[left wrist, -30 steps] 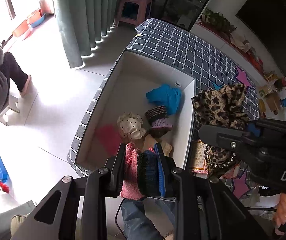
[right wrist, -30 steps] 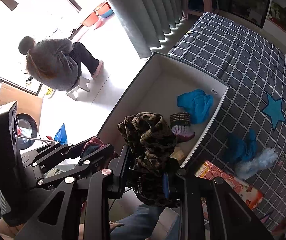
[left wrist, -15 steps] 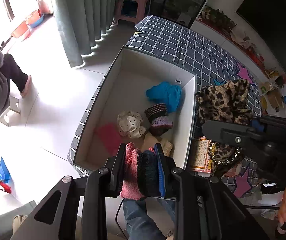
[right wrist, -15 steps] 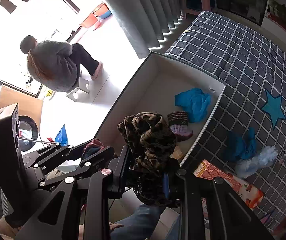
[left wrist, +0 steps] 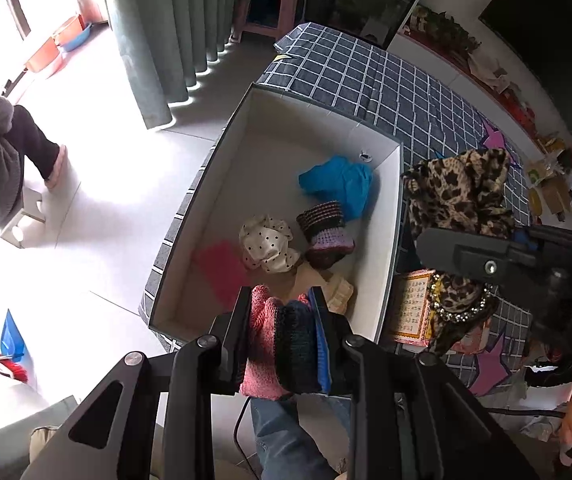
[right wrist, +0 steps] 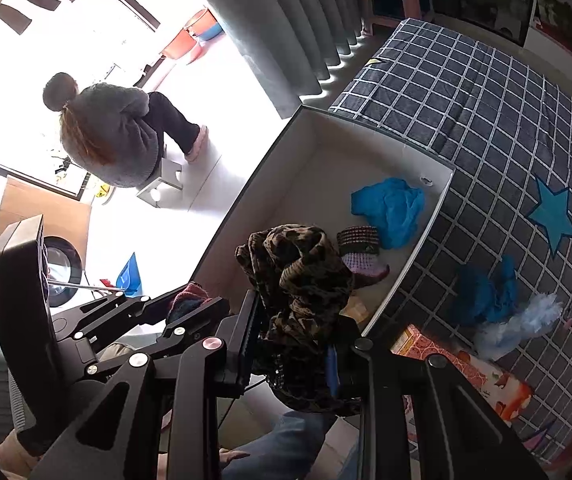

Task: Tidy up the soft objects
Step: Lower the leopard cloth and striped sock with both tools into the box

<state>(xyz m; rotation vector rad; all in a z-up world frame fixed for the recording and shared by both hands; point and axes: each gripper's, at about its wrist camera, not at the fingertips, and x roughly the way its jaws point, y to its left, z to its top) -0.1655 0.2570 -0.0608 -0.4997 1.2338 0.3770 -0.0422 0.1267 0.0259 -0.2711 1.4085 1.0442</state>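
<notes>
My left gripper (left wrist: 282, 316) is shut on a pink and dark knitted piece (left wrist: 282, 344), held over the near end of the white box (left wrist: 389, 240). My right gripper (right wrist: 293, 320) is shut on a leopard-print cloth (right wrist: 297, 276), which also shows in the left wrist view (left wrist: 457, 192), at the box's right edge. Inside the box lie a blue cloth (left wrist: 337, 180), a striped knitted piece (left wrist: 325, 228), a polka-dot cloth (left wrist: 266, 240), a red piece (left wrist: 218, 264) and a beige piece (left wrist: 337, 288).
The box sits at the edge of a checked bed cover (right wrist: 505, 112). On the cover lie a dark blue cloth (right wrist: 481, 288), a light blue fluffy thing (right wrist: 525, 320) and a printed orange box (right wrist: 477, 372). A person (right wrist: 114, 136) sits on a stool by the window. Green curtains (left wrist: 166, 28) hang at the far left.
Both grippers have kept their hold and drifted slightly; the box and bed now sit a little lower and closer in both views.
</notes>
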